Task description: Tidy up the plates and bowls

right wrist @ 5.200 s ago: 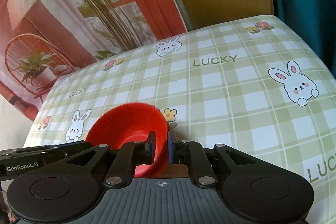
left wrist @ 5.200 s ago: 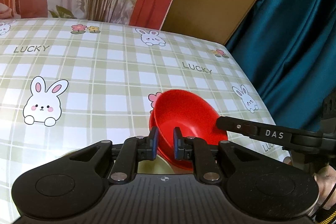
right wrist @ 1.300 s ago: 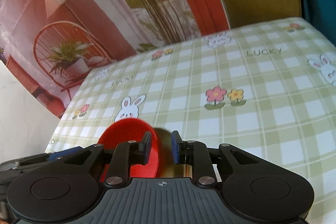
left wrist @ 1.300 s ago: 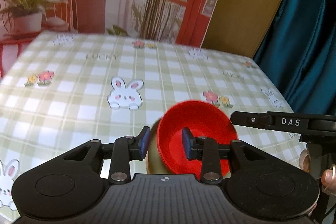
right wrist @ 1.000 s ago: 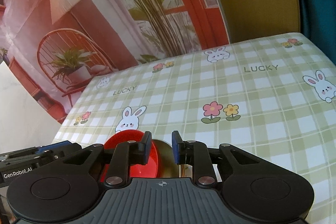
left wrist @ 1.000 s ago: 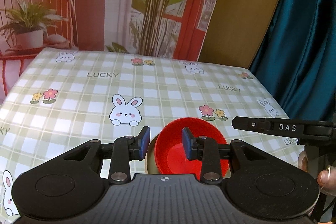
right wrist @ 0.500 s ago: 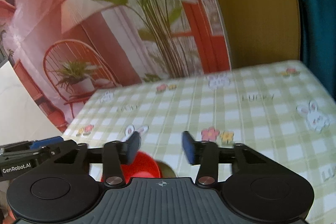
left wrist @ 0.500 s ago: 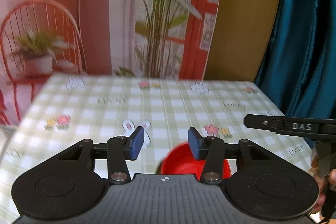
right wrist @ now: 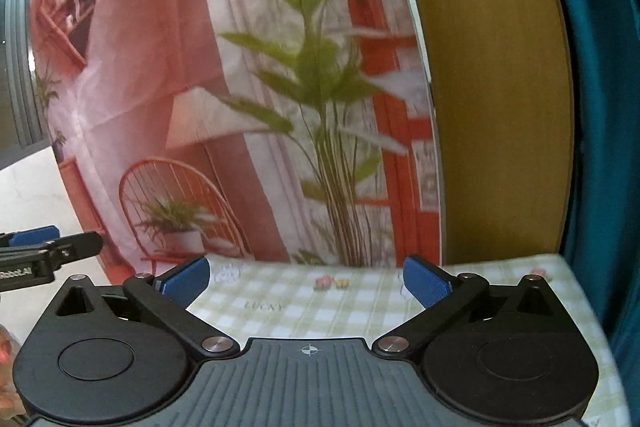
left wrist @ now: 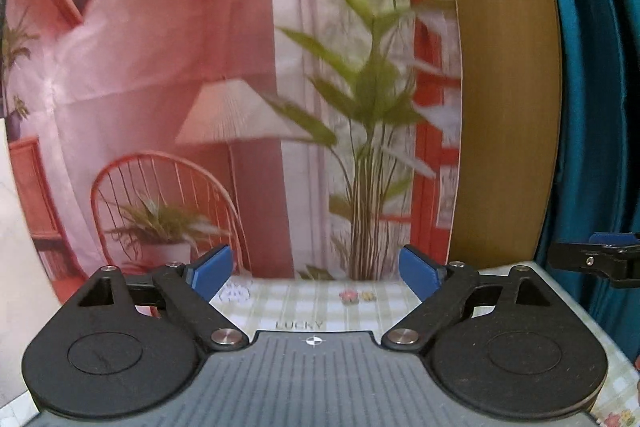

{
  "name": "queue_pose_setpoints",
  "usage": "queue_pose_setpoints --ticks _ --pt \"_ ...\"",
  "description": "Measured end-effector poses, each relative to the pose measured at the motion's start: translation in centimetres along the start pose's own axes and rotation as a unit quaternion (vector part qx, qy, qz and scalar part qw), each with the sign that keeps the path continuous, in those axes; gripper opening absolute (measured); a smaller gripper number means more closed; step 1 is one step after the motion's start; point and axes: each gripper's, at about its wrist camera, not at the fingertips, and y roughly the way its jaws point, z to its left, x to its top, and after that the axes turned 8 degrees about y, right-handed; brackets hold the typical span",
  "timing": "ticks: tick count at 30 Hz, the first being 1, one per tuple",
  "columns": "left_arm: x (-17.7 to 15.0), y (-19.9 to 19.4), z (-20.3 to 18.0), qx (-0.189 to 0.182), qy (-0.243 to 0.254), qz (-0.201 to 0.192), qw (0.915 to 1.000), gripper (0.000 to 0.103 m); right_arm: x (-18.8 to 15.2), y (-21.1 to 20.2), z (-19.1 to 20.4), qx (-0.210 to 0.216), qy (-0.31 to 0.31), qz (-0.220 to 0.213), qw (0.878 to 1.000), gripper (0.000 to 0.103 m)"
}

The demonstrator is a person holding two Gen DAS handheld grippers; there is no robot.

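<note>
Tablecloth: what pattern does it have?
The tablecloth has a green-and-white check with small flowers; the right wrist view shows it best.

both cameras sit just behind their own fingers and look forward, level, at the printed backdrop [left wrist: 240, 87] past the far edge of the checked tablecloth [left wrist: 320, 303]. the left view catches the tip of the right gripper [left wrist: 600, 259] at its right edge; the right view catches the left gripper [right wrist: 44, 247] at its left edge. both share the backdrop, the wooden panel [right wrist: 492, 87] and the teal curtain [left wrist: 600, 87].
</note>
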Motion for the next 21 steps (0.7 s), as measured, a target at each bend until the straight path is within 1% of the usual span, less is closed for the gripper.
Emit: queue_pose_setpoints --ticks 5,9,17,21 --pt "0.7 -2.3 0.3 -0.011 -0.019 -0.012 0.9997 0.094 1.0 -1.8 1.4 0.015 -0.007 -0.011 1.000 0.103" --pt "0.8 -3.3 0.3 0.006 -0.022 -0.017 0.9996 0.095 1.0 -2.6 2.5 0.010 -0.019 -0.016 1.000 0.103" --pt "0.9 -4.3 0.8 0.019 -0.041 -0.020 0.9988 0.095 0.9 -3.6 3.4 0.008 -0.041 -0.027 0.999 0.103" --pt "0.9 -4.3 1.0 0.022 -0.045 -0.020 0.9986 0.095 1.2 -3.5 3.5 0.003 -0.048 -0.023 0.999 0.103"
